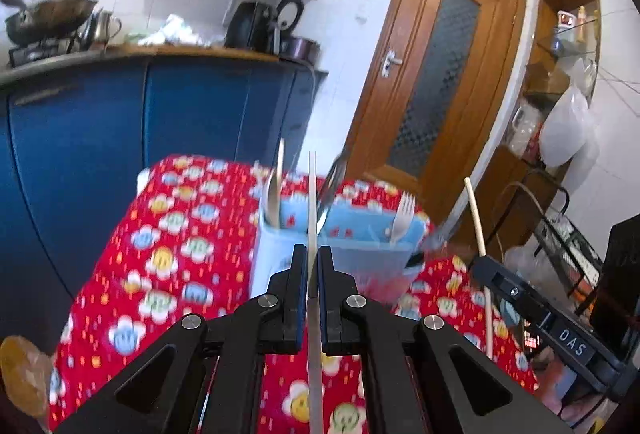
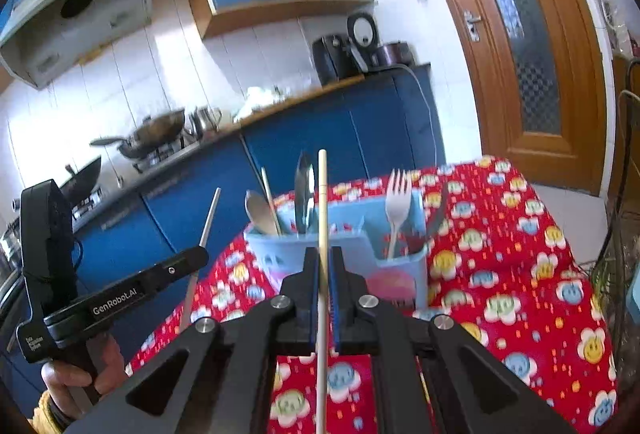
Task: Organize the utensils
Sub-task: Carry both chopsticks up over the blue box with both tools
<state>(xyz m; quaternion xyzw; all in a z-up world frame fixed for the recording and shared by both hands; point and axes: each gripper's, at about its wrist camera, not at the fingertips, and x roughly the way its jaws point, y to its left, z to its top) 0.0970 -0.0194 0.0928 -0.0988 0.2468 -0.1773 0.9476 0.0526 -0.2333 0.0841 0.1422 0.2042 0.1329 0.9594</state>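
My left gripper is shut on a grey metal chopstick that runs straight up between its pads. My right gripper is shut on a pale wooden chopstick, also pointing up. Both hover above the near side of a light blue utensil caddy on the red patterned tablecloth. The caddy holds a spoon, a dark metal utensil and a white fork. Each wrist view shows the other gripper beside it: the right gripper and the left gripper, gripped by a hand.
Blue kitchen cabinets stand behind the table, with a wok on a stove and appliances on the counter. A wooden door is at the back right. A wire rack with bags stands right of the table.
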